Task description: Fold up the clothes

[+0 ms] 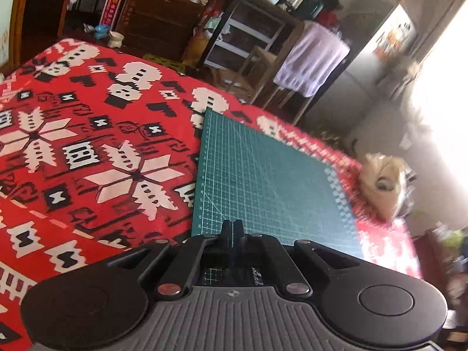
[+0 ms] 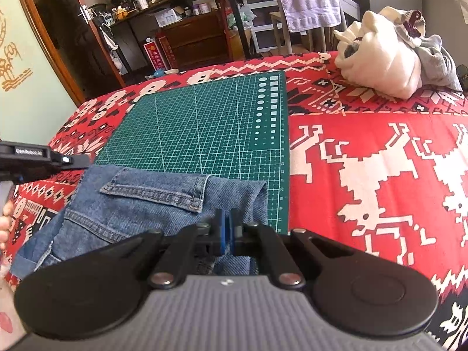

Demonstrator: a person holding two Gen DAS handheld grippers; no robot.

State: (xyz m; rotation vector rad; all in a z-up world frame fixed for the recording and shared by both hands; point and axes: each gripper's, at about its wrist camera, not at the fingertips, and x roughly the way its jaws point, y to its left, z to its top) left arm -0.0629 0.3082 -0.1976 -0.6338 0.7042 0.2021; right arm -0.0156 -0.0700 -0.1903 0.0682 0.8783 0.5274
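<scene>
Both tongs were closed and empty, left gripper [image 1: 232, 228] and right gripper [image 2: 225, 219] over the denim garment [image 2: 140, 204] at the cutting mat's [image 2: 199, 117] near edge; I'd pinch a corner before folding.

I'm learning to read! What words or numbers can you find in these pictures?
Green cutting mat: ruler numbers "17" to "24" along its right edge.
Left gripper: a white label, too blurred to read.
Red sign by the cabinet: characters too small.
Door panel: gold characters, unreadable.

Blue denim garment [image 2: 152, 201], green gridded mat [image 2: 199, 122], red-white patterned blanket [image 2: 365, 161]
</scene>
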